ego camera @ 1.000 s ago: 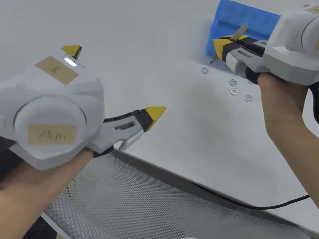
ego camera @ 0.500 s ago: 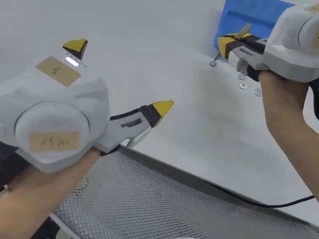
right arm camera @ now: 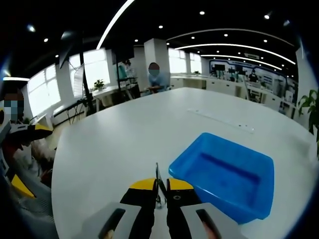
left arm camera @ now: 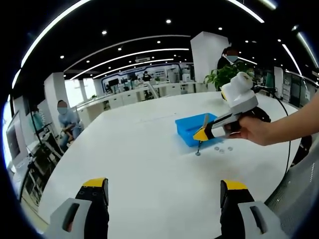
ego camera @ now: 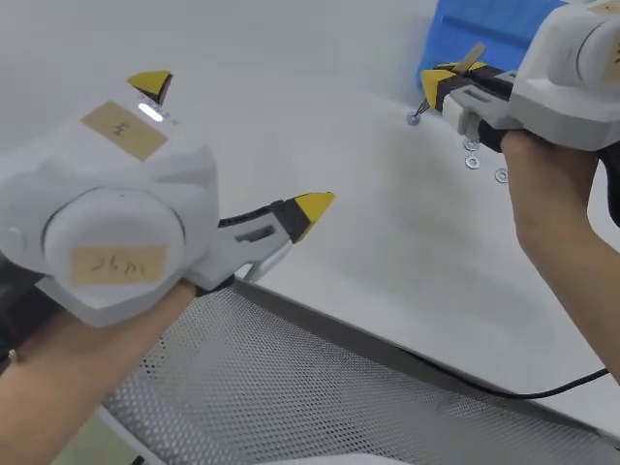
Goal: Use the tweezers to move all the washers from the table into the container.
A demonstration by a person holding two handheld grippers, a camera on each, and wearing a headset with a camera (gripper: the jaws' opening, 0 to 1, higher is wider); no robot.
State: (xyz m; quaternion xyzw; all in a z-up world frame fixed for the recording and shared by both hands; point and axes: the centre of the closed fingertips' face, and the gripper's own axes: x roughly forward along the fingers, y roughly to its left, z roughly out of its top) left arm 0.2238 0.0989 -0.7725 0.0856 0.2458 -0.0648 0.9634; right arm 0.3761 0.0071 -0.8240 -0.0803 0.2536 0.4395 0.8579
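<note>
Table (ego camera: 320,126): white and broad; it carries the container and the washers.

Container (ego camera: 494,34): a blue open tray at the far side of the table. In the right gripper view (right arm camera: 224,174) it lies just ahead and to the right of the jaws.

Left gripper (ego camera: 232,145): held low near the table's near edge, well apart from the work. Its yellow-tipped jaws are spread wide with nothing between them, as the left gripper view (left arm camera: 164,185) also shows.

Right gripper (ego camera: 438,85): just in front of the container. Its jaws are closed narrow and clamp the tweezers between them, as seen in the right gripper view (right arm camera: 160,186).

Tweezers (ego camera: 418,111): held at a slant, back end up toward the container and thin tip down at the table beside the container's near corner.

Washer at the tip (ego camera: 414,120): a single one right at the tweezers' point. Whether it is pinched or merely lies on the table, I cannot tell.

Other washers (ego camera: 472,163): three small rings lying flat on the table, near the right gripper, on its side toward the person and apart from the tip.
</note>
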